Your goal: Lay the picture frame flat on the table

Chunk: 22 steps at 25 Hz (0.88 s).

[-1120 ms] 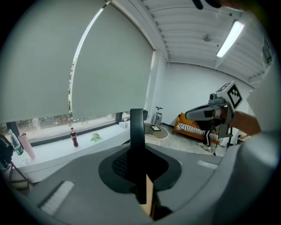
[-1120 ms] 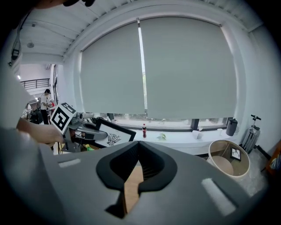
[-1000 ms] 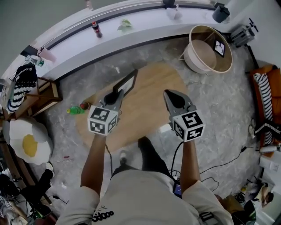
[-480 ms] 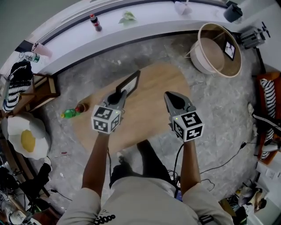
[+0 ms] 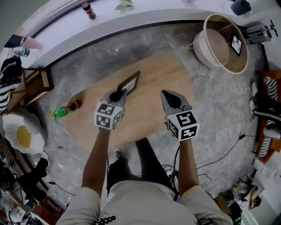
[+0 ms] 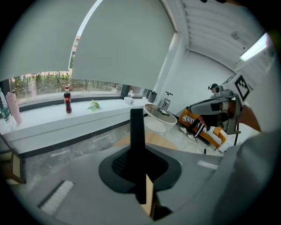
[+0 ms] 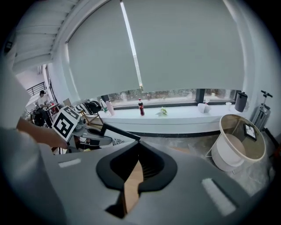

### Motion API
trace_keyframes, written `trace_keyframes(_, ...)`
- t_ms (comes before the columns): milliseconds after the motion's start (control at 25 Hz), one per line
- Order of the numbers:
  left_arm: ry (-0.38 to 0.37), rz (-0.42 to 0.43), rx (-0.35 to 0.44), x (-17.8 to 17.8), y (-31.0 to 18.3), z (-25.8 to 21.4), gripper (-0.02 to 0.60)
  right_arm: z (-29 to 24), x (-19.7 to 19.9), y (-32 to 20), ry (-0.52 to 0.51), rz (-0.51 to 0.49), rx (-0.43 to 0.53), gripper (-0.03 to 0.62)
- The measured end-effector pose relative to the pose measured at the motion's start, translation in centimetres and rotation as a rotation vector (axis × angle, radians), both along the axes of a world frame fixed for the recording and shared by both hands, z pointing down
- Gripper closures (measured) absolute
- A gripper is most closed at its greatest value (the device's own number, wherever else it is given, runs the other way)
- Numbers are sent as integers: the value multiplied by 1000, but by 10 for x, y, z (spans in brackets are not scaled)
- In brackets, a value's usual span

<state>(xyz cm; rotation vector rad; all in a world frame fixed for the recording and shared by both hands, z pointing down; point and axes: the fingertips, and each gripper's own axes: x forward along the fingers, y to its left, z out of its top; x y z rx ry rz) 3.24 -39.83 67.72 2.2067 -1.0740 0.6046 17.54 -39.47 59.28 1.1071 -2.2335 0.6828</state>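
A black picture frame [image 5: 130,82] stands tilted up from the oval wooden table [image 5: 153,79], left of its middle. My left gripper [image 5: 117,94] is shut on the frame's near edge. In the left gripper view the frame [image 6: 137,127] runs edge-on straight up between the jaws. My right gripper [image 5: 169,97] hovers over the table to the right, a hand's width from the frame, shut with nothing in it; only the tabletop shows through its narrow slit [image 7: 131,182]. The right gripper view shows the frame [image 7: 119,132] and the left gripper [image 7: 88,139] at its left.
A green bottle [image 5: 61,112] lies on the floor left of the table. A round basket-like side table [image 5: 221,41] stands at the back right. A window ledge [image 5: 145,17] with a cola bottle [image 5: 88,9] runs along the back. A wooden chair [image 5: 37,83] and egg cushion [image 5: 22,136] are at left.
The head view has shifted so the table sits higher in the picture. The left gripper keeps its hold on the frame, and the right gripper stays beside it.
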Motion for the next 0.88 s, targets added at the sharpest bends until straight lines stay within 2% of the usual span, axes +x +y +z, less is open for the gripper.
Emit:
trace_keyframes(560, -13, -27, -160, 0, 1, 109, 558, 88, -7, -2, -7, 1, -117, 591)
trace_keyframes(720, -32, -14, -179, 2, 1, 126, 558, 102, -7, -4, -9, 0, -138, 591)
trace_keyframes(880, -14, -21, -196, 9, -4, 136, 558, 114, -3, -7, -12, 0, -160, 591)
